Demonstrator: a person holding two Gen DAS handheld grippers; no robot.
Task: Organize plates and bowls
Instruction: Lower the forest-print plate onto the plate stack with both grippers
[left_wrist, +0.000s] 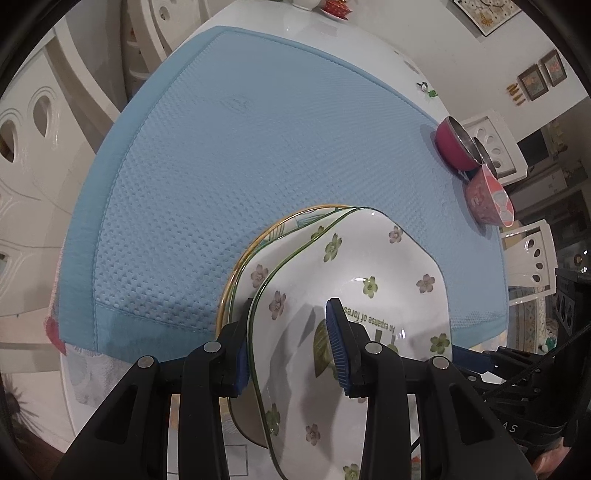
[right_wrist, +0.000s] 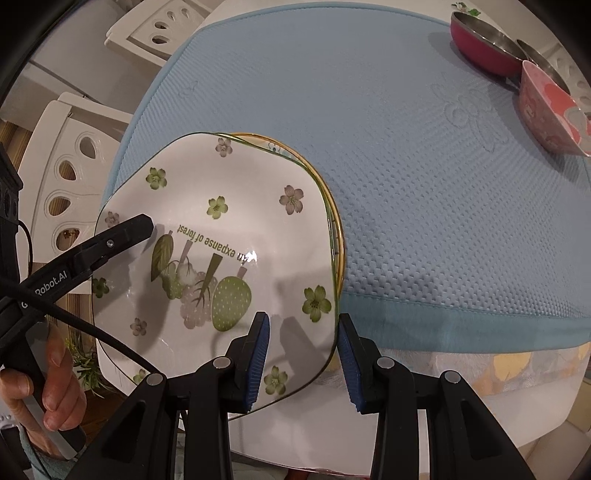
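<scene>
Right at the near edge of the desk (right_wrist: 480, 406), both tongs are on the square flowered plate (right_wrist: 221, 229). The left tongs (left_wrist: 288, 347) straddle its rim, partly closed, blue pads (left_wrist: 338, 350) either side. Whether they pinch the rim I can't quite tell. The right tongs (right_wrist: 304, 354) have one pad over the plate's face and one past its corner, with the rim in between and gaps showing. That plate overhangs the desk's near edge, sitting on a gold-rimmed plate (right_wrist: 338, 236) peeking out beyond it. Past the plates, the blue mat (right_wrist: 406, 166) runs wide and bare. Far right, near the mat's edge, a pink bowl (right_wrist: 550, 110) sits just beside a red metal bowl (right_wrist: 484, 44).
</scene>
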